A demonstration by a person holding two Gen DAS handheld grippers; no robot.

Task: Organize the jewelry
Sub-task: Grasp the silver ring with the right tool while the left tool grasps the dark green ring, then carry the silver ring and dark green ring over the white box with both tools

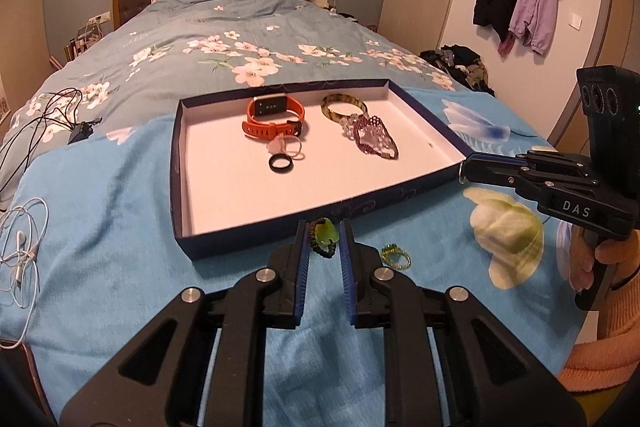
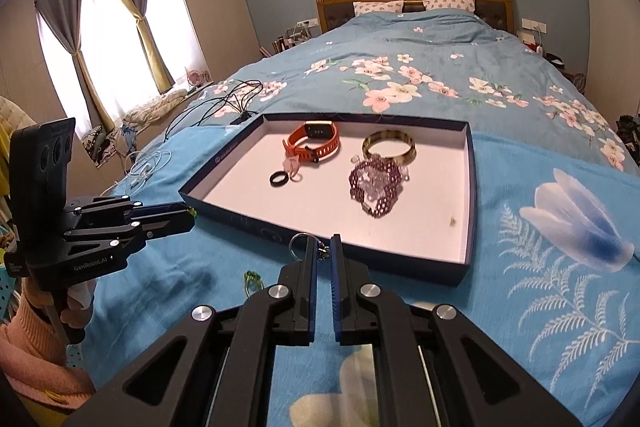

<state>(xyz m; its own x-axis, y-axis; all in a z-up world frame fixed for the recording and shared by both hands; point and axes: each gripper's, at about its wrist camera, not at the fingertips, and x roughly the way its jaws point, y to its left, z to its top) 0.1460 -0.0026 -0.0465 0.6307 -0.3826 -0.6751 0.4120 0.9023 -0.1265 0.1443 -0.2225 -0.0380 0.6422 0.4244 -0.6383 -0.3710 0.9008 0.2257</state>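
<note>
Spread over the foot of a floral-quilted bed, a sky-blue towel (image 1: 120, 211) carries a shallow dark-blue cardboard box lid with a white floor (image 1: 420, 189), which serves as the sorting tray. On its floor, toward the far edge, lie an orange-strapped smart watch (image 1: 276, 121), a mottled olive bangle (image 1: 344, 105), a purple-and-clear beaded bracelet (image 1: 374, 139), a black ring (image 1: 281, 163) and a thin clear ring (image 1: 297, 150), apparently grouped by kind. The left gripper (image 1: 324, 239) sits just outside the lid's near edge, its fingers narrowed around a dark braided cord bearing a pale green stone (image 1: 325, 238); the grip looks light, suited to a small pendant. The right gripper (image 2: 321, 251) hangs at the lid's near right corner, its fingers nearly together on a silver key ring with a small chain (image 2: 299, 245) (whether it is truly pinched or only resting between them is hard to tell). A green-and-gold beaded ring (image 1: 396, 257) lies on the towel just beside the left gripper, not yet collected. Judging by this, both pieces are poised for placing inside the lid, with the loose ring remaining.
</note>
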